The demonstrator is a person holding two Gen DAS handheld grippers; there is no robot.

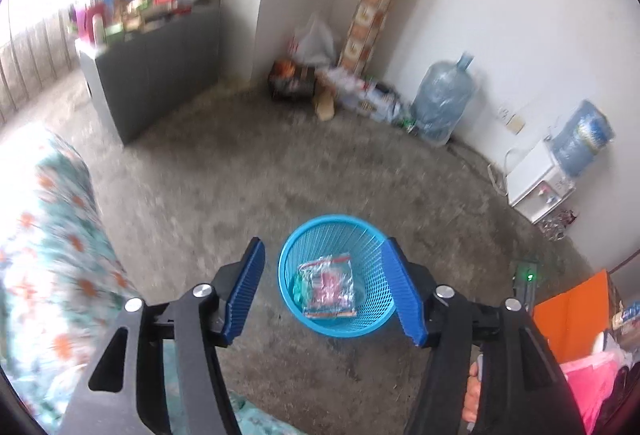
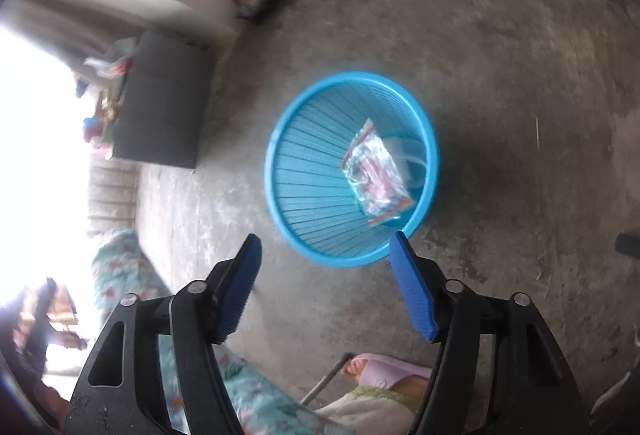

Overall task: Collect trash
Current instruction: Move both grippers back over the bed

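Two grippers point steeply down over a bare grey floor, and both stand open with nothing between their blue pads. Below them sits a round blue mesh wastebasket (image 1: pixel 338 277), upright. Inside it, on the bottom, lies a clear plastic packet (image 1: pixel 326 285) with red and green print, roughly rectangular and flat.

In the left wrist view, the left gripper (image 1: pixel 324 287) frames the basket almost exactly: the packet shows straight ahead between the spread fingers, and the right-hand finger overlaps the basket rim. In the right wrist view, the right gripper (image 2: pixel 326 285) sits nearer the basket's close edge, with the basket (image 2: pixel 352 167) ahead and slightly to the right of its centre line and the packet (image 2: pixel 376 171) resting toward the far right wall.

Judged from this, the left gripper is the better centred over the opening. No loose trash shows clearly within reach of either gripper; a cluttered pile (image 1: pixel 340 87) lies well away by the far wall.
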